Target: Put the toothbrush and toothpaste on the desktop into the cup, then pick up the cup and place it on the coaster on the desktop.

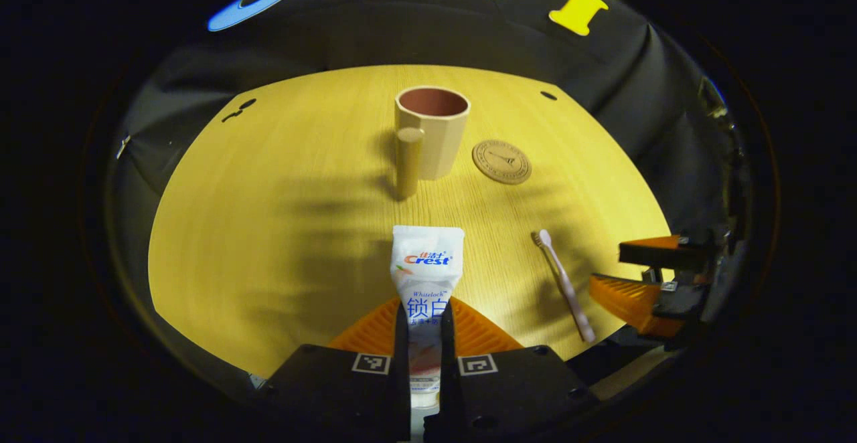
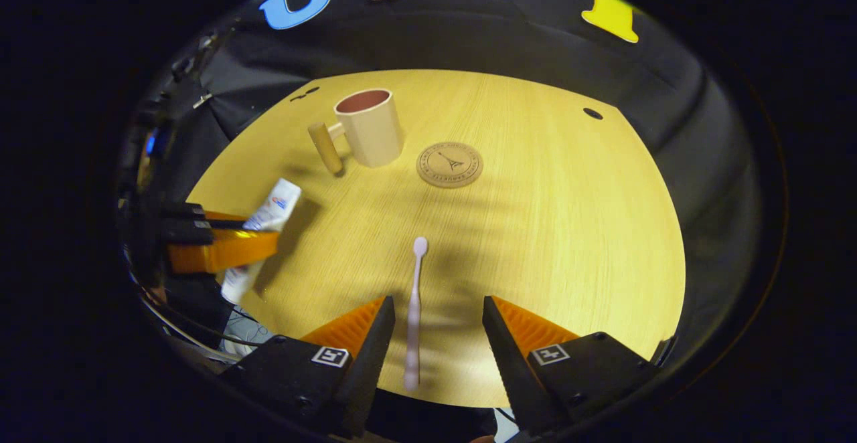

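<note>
Left gripper (image 1: pixel 424 336) clamped on the toothpaste (image 1: pixel 426 276), right gripper (image 2: pixel 434 336) spread wide around the toothbrush (image 2: pixel 414 309)

The toothpaste tube sits pinched between the left fingers, its crimped end pointing toward the cup (image 1: pixel 434 128); the toothbrush lies flat on the tabletop (image 2: pixel 569 229) between the right fingers, touching neither. The cup stands upright at the far side, its handle (image 2: pixel 325 147) sticking out sideways, the round coaster (image 2: pixel 449 164) just beside it. Nothing lies between the grippers and the cup

Toothpaste (image 1: pixel 427 276) gripped, toothbrush (image 2: pixel 414 309) flat — cup (image 1: pixel 432 132) upright
</note>
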`<act>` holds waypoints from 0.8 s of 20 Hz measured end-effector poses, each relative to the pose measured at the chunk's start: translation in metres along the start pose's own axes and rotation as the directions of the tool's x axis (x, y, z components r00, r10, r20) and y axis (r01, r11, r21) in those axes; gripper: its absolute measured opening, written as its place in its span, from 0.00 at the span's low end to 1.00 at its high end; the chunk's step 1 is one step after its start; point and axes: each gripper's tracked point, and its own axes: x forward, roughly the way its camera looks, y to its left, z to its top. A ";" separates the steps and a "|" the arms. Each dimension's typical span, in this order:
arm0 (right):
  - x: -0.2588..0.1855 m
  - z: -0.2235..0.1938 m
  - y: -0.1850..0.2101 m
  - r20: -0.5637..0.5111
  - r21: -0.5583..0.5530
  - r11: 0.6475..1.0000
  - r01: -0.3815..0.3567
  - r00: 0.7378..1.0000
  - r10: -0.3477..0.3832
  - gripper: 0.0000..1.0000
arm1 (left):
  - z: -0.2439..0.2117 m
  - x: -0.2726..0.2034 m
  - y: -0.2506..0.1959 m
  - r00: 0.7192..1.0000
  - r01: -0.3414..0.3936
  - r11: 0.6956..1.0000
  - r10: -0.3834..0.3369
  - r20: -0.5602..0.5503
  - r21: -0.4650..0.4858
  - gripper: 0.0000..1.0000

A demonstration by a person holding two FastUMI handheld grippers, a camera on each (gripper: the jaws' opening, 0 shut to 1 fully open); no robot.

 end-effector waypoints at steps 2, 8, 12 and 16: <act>0.011 -0.007 0.006 -0.046 -0.010 1.000 0.002 0.999 -0.003 0.81 | 0.004 -0.017 0.009 0.999 0.015 1.000 -0.014 0.045 -0.022 0.22; 0.036 -0.021 0.021 -0.168 -0.030 0.999 0.012 0.986 -0.017 0.63 | -0.004 -0.053 0.043 0.996 0.006 0.999 -0.003 0.094 -0.032 0.22; 0.044 -0.012 0.022 -0.180 -0.032 0.999 0.019 0.983 -0.024 0.39 | -0.015 -0.058 0.054 0.996 0.008 0.999 -0.004 0.088 -0.044 0.22; 0.047 -0.014 0.022 -0.190 -0.058 0.998 0.004 0.982 -0.015 0.09 | -0.012 -0.059 0.059 0.994 0.016 0.997 -0.008 0.109 -0.070 0.22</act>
